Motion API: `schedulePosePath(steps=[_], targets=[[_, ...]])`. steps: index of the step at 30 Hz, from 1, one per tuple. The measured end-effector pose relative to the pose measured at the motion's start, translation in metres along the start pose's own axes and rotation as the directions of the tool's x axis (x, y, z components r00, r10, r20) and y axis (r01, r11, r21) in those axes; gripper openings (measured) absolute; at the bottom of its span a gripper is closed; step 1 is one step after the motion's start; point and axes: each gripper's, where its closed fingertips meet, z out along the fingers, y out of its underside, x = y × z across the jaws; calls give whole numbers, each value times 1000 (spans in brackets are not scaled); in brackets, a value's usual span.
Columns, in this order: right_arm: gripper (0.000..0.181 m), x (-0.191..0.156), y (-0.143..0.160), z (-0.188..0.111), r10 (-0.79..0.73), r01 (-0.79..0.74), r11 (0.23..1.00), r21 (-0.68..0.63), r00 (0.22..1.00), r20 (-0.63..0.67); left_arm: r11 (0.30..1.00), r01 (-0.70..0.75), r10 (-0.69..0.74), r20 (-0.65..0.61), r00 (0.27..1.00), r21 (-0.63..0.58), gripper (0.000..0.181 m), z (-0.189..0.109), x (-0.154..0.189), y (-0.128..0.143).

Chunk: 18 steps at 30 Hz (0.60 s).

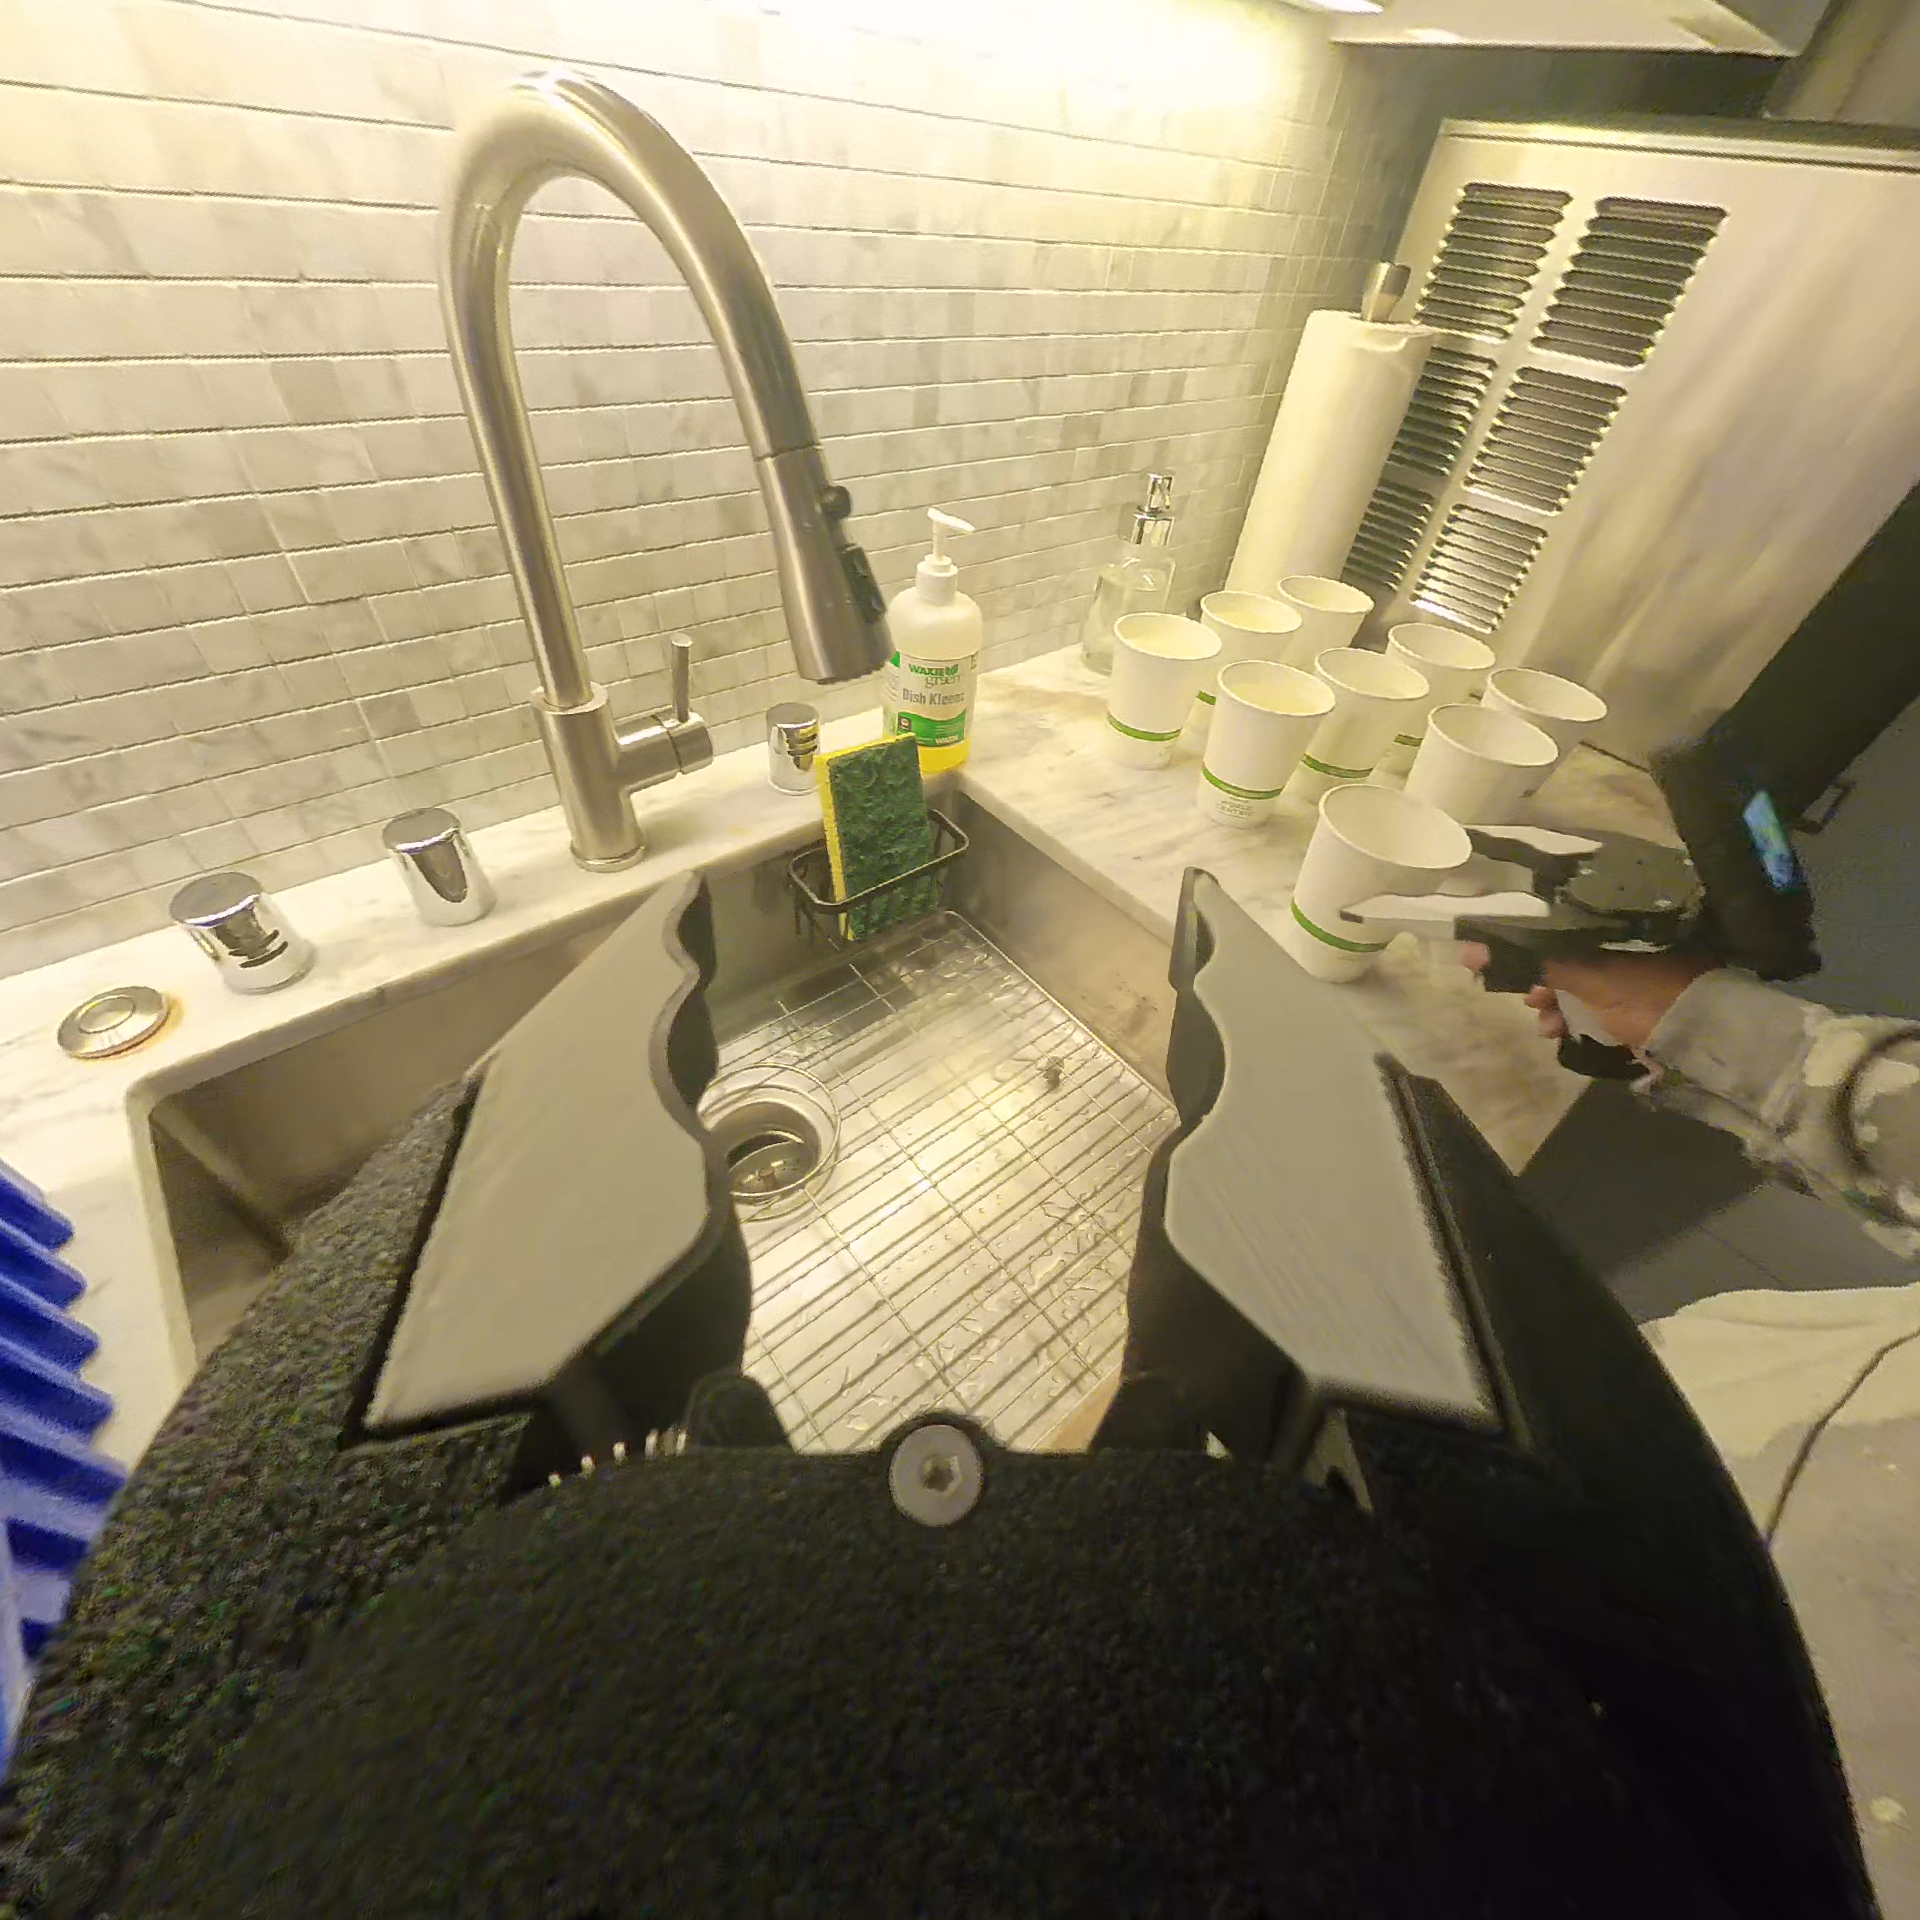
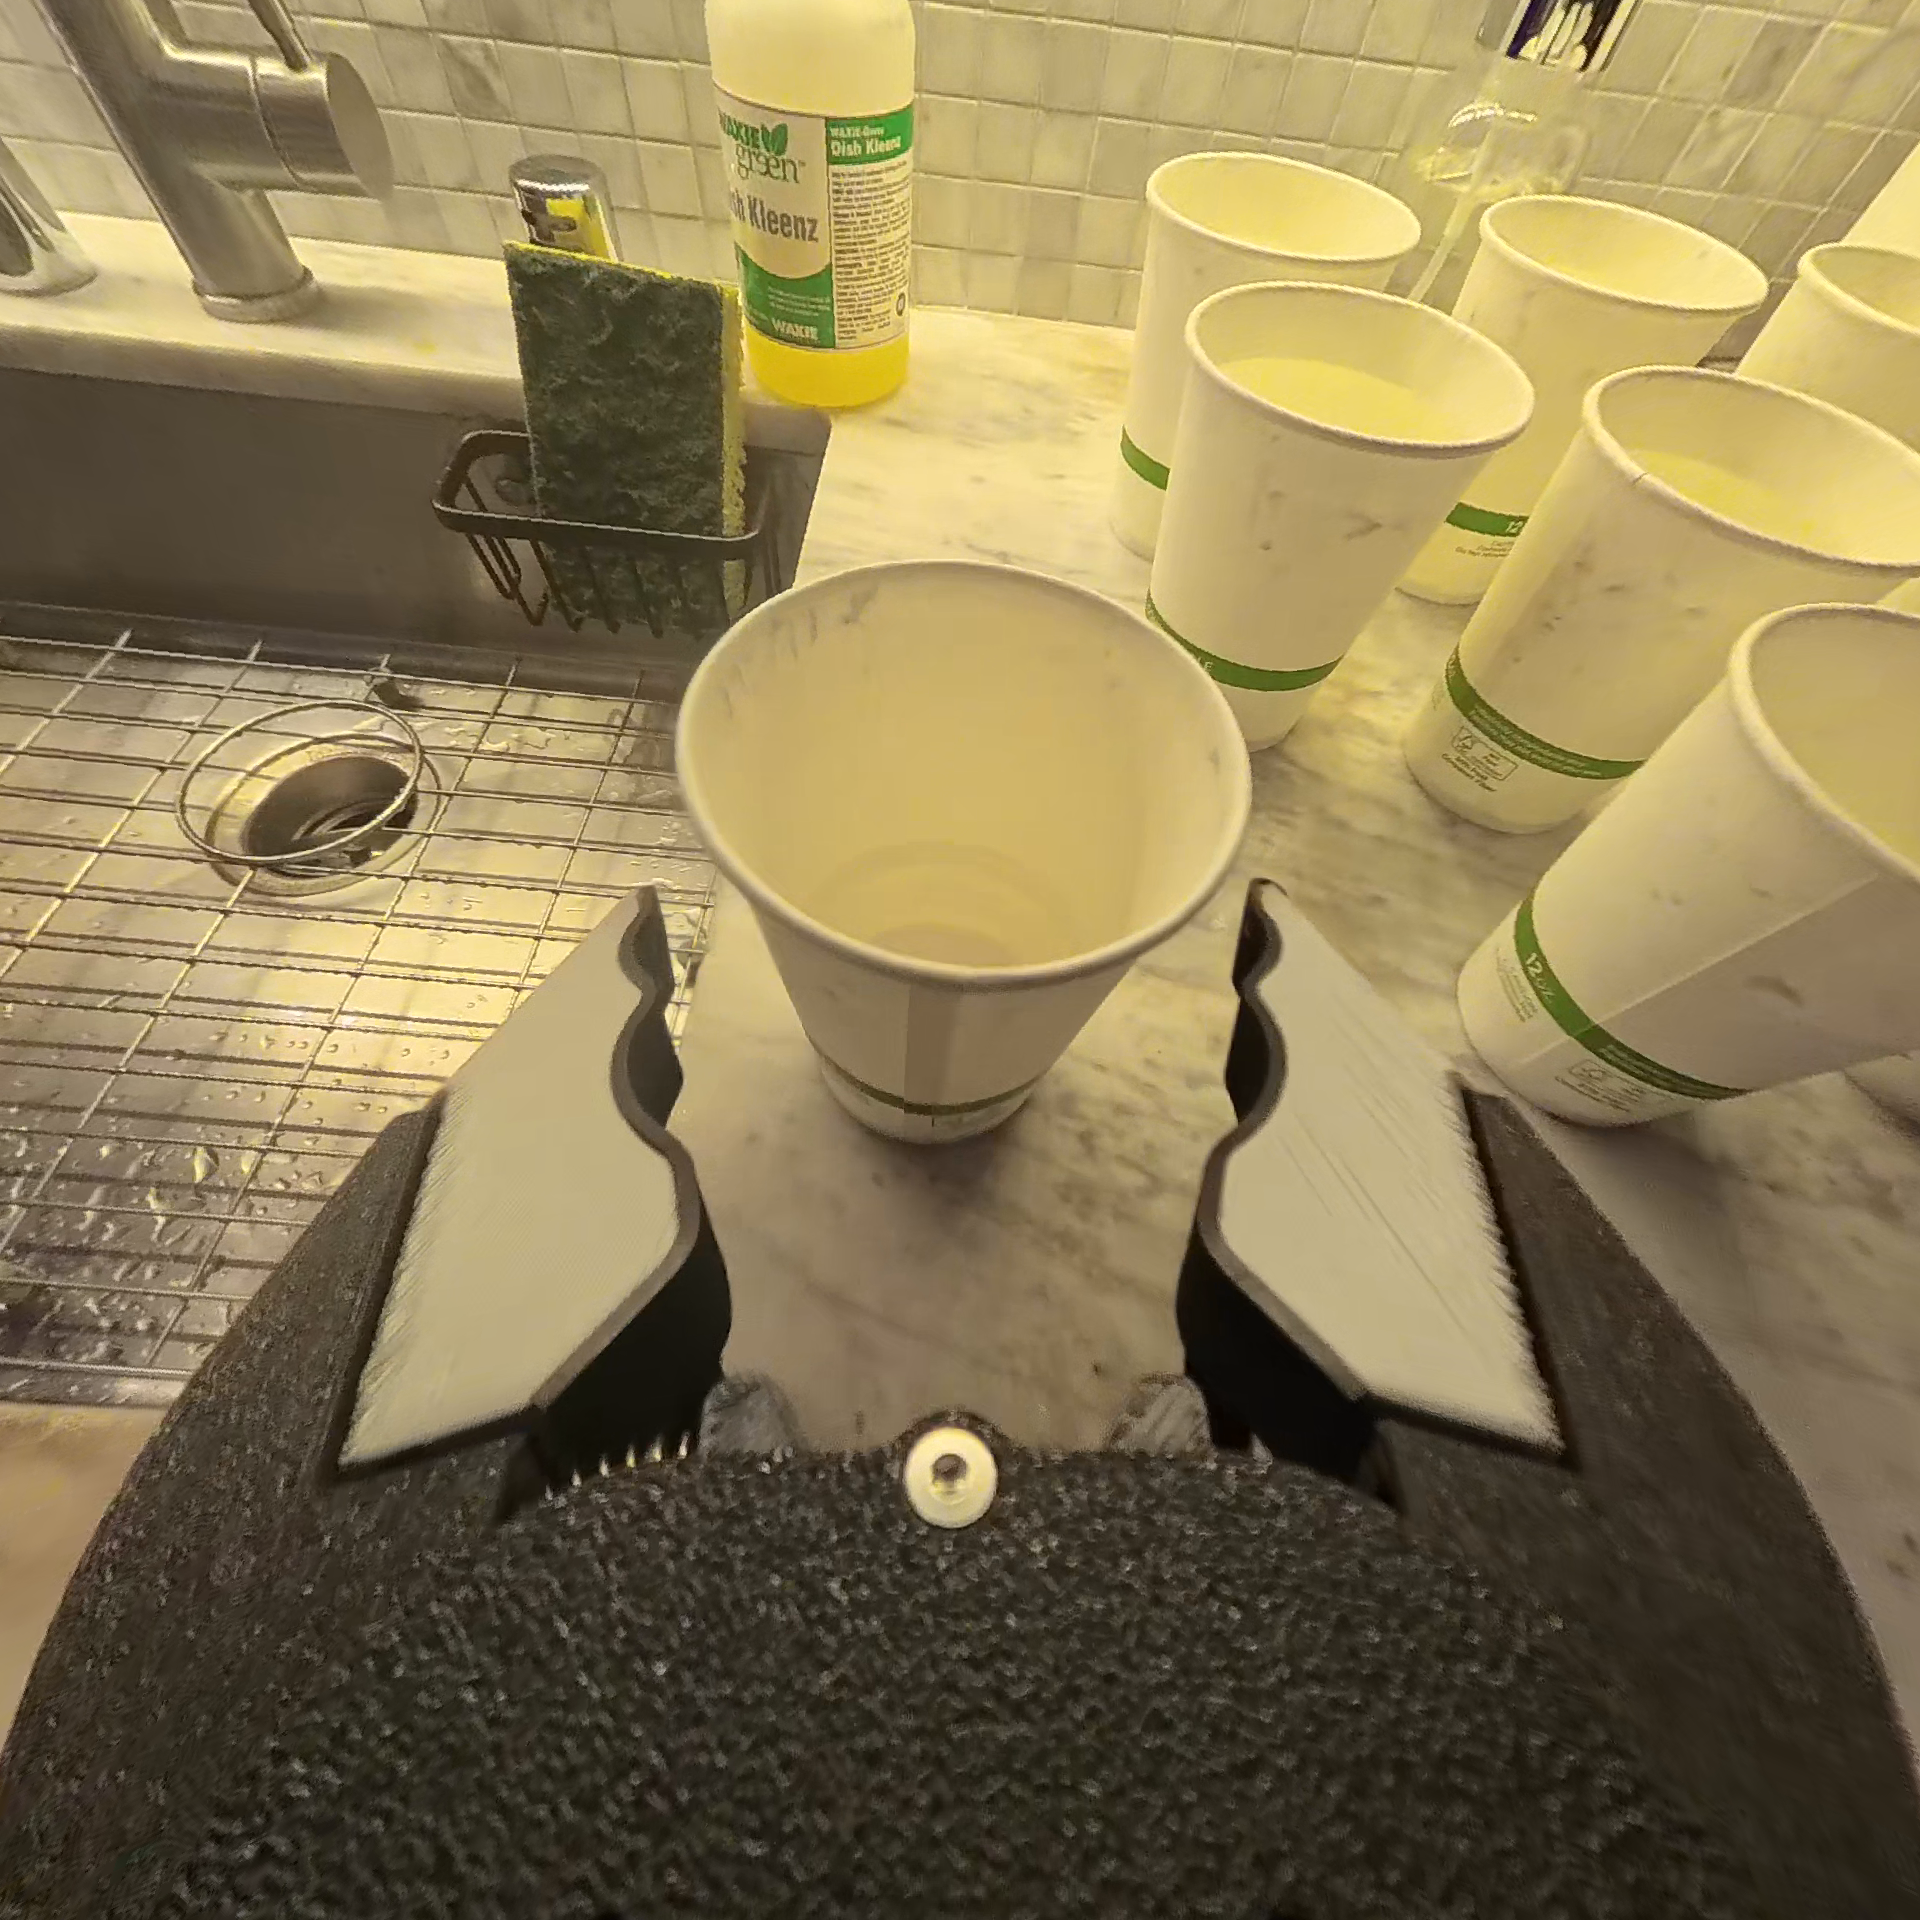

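Observation:
My left gripper is open and empty, held above the steel sink, over its wire grid and drain. My right gripper is open around an empty white paper cup with a green band. The cup stands upright on the marble counter by the sink's right edge. A small gap shows between the cup and each finger. In the left wrist view the right gripper reaches in from the right, one finger on each side of that cup, and a hand holds it.
Several more paper cups stand behind and to the right; some hold pale liquid. A green-and-yellow sponge sits in a black caddy on the sink wall. A soap bottle, tall faucet, paper towel roll and blue rack stand around.

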Motion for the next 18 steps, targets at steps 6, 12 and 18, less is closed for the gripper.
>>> schedulePosePath(steps=[6,12,18], targets=[[107,8,5,-50,-12,13,1000,18,995,-99,1000,16,-15,102,995,-17,85,-20,-61,-17],[98,-30,2,-99,9,-8,999,34,1000,-23,976,-80,121,196,973,-202,81,-54,-174,-42],[96,-86,-15,-104,-33,29,998,61,997,68,822,-52,197,198,960,-567,81,-56,-302,2]])
